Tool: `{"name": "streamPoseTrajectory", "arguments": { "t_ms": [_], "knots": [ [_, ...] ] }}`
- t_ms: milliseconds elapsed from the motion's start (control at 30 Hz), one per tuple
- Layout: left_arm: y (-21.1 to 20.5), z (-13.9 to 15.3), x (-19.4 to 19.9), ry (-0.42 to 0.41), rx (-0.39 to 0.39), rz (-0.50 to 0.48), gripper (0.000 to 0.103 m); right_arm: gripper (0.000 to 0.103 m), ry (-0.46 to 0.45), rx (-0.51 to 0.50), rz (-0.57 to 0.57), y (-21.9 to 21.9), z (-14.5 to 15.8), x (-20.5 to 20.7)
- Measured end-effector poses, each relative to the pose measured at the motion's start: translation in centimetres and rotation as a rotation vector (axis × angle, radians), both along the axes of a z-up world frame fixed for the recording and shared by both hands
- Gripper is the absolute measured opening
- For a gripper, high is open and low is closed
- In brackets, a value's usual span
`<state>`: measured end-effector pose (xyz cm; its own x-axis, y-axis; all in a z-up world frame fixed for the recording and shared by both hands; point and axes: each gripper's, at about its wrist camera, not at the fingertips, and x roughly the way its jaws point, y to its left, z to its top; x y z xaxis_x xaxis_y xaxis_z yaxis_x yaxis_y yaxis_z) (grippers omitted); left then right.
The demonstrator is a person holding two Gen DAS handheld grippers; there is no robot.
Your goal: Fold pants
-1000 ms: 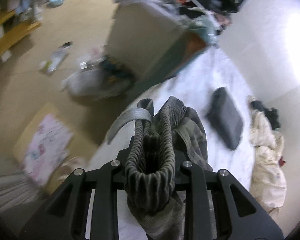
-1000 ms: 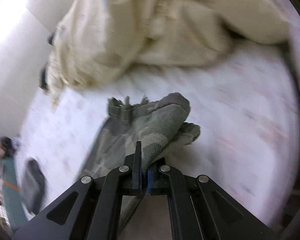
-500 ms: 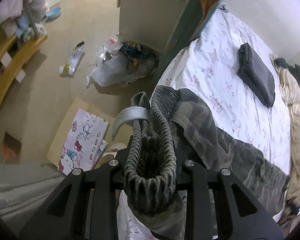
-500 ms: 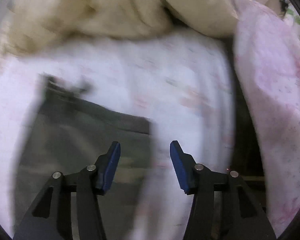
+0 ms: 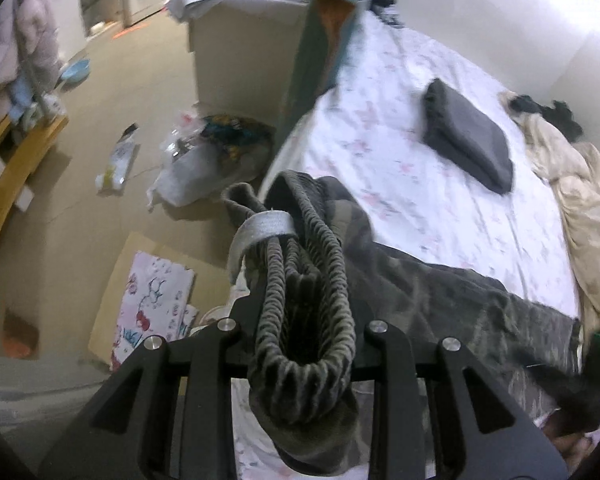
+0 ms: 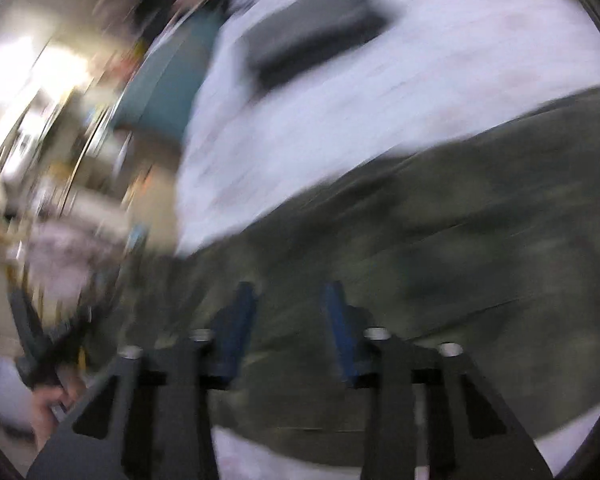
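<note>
The left gripper (image 5: 306, 320) clamps the ribbed waistband of the camouflage pants (image 5: 452, 300), whose legs trail across the floral bed sheet (image 5: 420, 200), while the right gripper (image 6: 286, 312) hovers spread apart above them

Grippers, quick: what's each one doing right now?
Left gripper: shut on the pants at the bunched waistband.
Right gripper: open, holding nothing, above the pants.
</note>
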<state>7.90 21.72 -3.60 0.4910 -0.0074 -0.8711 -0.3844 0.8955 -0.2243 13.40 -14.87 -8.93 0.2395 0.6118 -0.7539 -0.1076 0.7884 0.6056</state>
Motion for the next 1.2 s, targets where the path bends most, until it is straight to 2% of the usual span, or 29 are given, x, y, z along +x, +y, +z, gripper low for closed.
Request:
{"name": "streamPoseTrajectory", "arguments": {
  "t_ms": [100,167,233,267,300,400,500,567,600,667,700,800,867,933,967,1033,1100,1200],
  "knots": [
    [-1.2,0.4,0.4,-0.016,0.018,-0.042,0.024,0.019,0.042,-0.053,0.188,9.0,-3.2,-1.3],
    [-1.6,0.4,0.7,-0.015,0.026,-0.063,0.024,0.019,0.072,-0.07,0.231,12.6,-5.3,-2.0],
    [-2.0,0.2,1.0,-0.009,0.018,-0.082,0.024,0.017,0.127,-0.095,0.25,14.7,-7.4,-2.2],
    [-2.2,-0.2,1.2,0.009,-0.012,-0.102,0.023,0.016,0.186,-0.109,0.271,15.7,-9.2,-2.3],
    [-2.3,-0.5,1.3,0.016,-0.031,-0.108,0.023,0.013,0.199,-0.121,0.275,16.2,-9.9,-2.4],
    [-2.9,-0.1,1.5,0.002,-0.004,-0.118,0.023,0.012,0.266,-0.074,0.283,15.3,-9.9,-1.5],
    [-3.3,0.0,1.4,-0.004,0.005,-0.122,0.023,0.019,0.199,-0.066,0.28,12.3,-7.2,-1.5],
    [-3.8,0.2,1.3,-0.008,0.02,-0.129,0.023,0.02,0.163,-0.034,0.252,9.2,-5.2,-1.9],
    [-4.0,0.3,1.3,-0.013,0.027,-0.135,0.023,0.023,0.149,-0.024,0.236,7.2,-4.1,-2.2],
    [-4.8,0.5,1.0,-0.03,0.052,-0.149,0.023,0.057,0.104,-0.037,0.182,2.7,-1.9,-3.0],
    [-5.1,0.6,0.9,-0.036,0.067,-0.158,0.023,0.078,0.086,-0.047,0.153,0.8,-1.1,-3.2],
    [-7.5,1.5,0.6,-0.058,0.163,-0.193,0.023,0.08,0.031,-0.04,0.058,-6.1,1.1,-4.0],
    [-10.9,2.5,0.5,-0.083,0.237,-0.247,0.023,0.08,-0.023,-0.033,-0.024,-10.2,2.6,-4.8],
    [-15.3,2.9,0.3,-0.102,0.322,-0.324,0.024,0.08,-0.064,-0.03,-0.098,-13.3,2.4,-4.4],
    [-18.1,2.8,0.2,-0.103,0.358,-0.376,0.024,0.08,-0.064,-0.017,-0.171,-15.3,2.3,-4.5],
    [-24.2,1.2,0.0,-0.082,0.409,-0.511,0.024,0.08,-0.03,0.096,-0.318,-18.4,1.9,-4.2],
    [-28.8,-1.0,-0.3,-0.051,0.435,-0.631,0.024,0.08,-0.018,0.221,-0.416,-21.2,1.5,-4.2],
    [-34.1,-5.5,-1.2,0.044,0.491,-0.772,0.024,0.08,-0.007,0.238,-0.481,-23.1,1.2,-4.0]
  ]
}}
